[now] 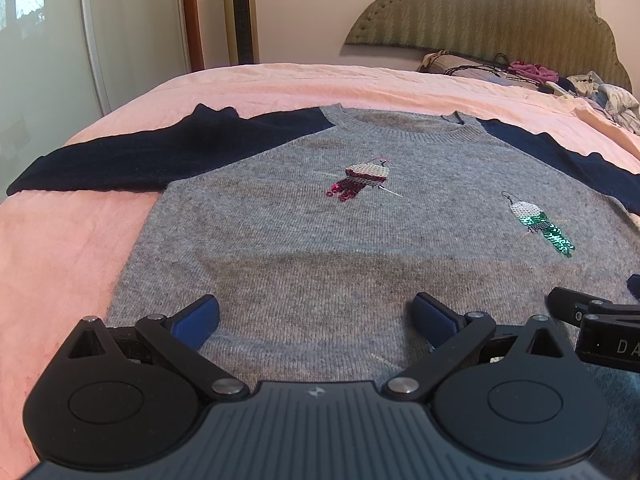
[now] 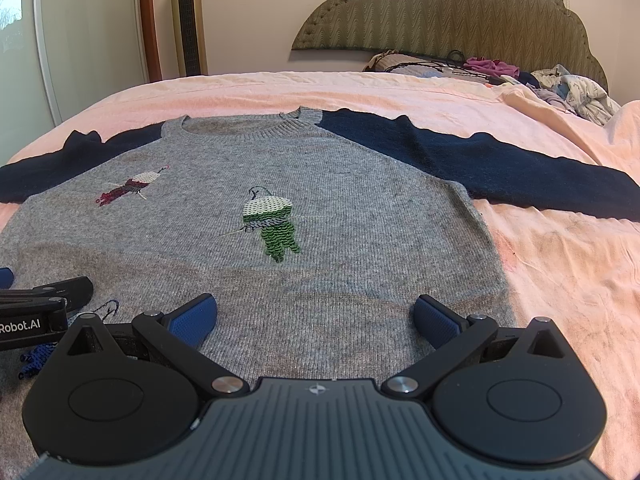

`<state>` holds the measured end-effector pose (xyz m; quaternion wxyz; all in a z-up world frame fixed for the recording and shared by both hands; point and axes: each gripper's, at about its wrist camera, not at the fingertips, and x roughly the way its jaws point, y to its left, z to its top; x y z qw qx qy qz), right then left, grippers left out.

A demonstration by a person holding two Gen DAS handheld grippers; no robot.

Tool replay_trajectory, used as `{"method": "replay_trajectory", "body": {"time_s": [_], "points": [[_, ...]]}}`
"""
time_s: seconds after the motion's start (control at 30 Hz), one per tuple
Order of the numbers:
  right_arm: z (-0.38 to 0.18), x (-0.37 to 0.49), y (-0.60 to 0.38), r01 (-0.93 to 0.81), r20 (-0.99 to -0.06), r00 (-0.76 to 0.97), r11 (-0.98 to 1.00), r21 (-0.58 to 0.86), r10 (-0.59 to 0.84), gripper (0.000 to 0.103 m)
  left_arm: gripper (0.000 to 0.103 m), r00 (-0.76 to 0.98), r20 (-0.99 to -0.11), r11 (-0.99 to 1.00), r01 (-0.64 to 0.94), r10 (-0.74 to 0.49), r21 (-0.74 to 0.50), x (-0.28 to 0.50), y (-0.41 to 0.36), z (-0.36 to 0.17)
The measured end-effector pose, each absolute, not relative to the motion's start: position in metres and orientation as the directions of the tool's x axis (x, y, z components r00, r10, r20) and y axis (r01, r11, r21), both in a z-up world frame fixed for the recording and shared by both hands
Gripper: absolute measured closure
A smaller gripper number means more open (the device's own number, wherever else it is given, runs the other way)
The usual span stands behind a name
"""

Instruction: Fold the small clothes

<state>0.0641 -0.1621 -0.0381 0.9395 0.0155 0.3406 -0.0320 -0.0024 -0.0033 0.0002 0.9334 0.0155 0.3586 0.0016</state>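
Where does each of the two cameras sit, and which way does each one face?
Left wrist: on the left gripper, low over the sweater's hem, facing the headboard; its open fingers and the right gripper's edge show.
Right wrist: on the right gripper, beside it, facing likewise; its open fingers and the left gripper's edge show.
Shared: the grey sweater with navy sleeves on the pink bedspread, and the tower fan.

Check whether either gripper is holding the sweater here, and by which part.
Nothing is held. The left gripper and right gripper both hover with jaws wide open over the hem end of the grey knit sweater with navy sleeves.
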Motion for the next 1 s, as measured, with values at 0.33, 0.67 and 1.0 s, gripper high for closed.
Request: {"method": "replay_trajectory", "body": {"time_s": [0.33, 0.67, 1.0], "points": [[-0.0352, 0.0595, -0.1636, 0.065, -0.640, 0.768, 0.998, 0.014, -0.041, 0.000, 0.000, 0.743, -0.669, 1.000, 0.002, 0.018, 0.029, -0.0022, -0.0038, 0.0005], [-0.0370, 0.0631, -0.1600, 0.066, -0.643, 0.764, 0.998, 0.000, -0.050, 0.000, 0.000, 0.743, -0.669, 1.000, 0.002, 0.017, 0.027, -0.0021, -0.0037, 0.0005], [-0.0375, 0.0632, -0.1587, 0.071, -0.643, 0.764, 0.997, -0.004, -0.057, 0.000, 0.000, 0.744, -0.668, 1.000, 0.007, 0.008, 0.020, -0.0023, -0.0019, 0.0004]]}}
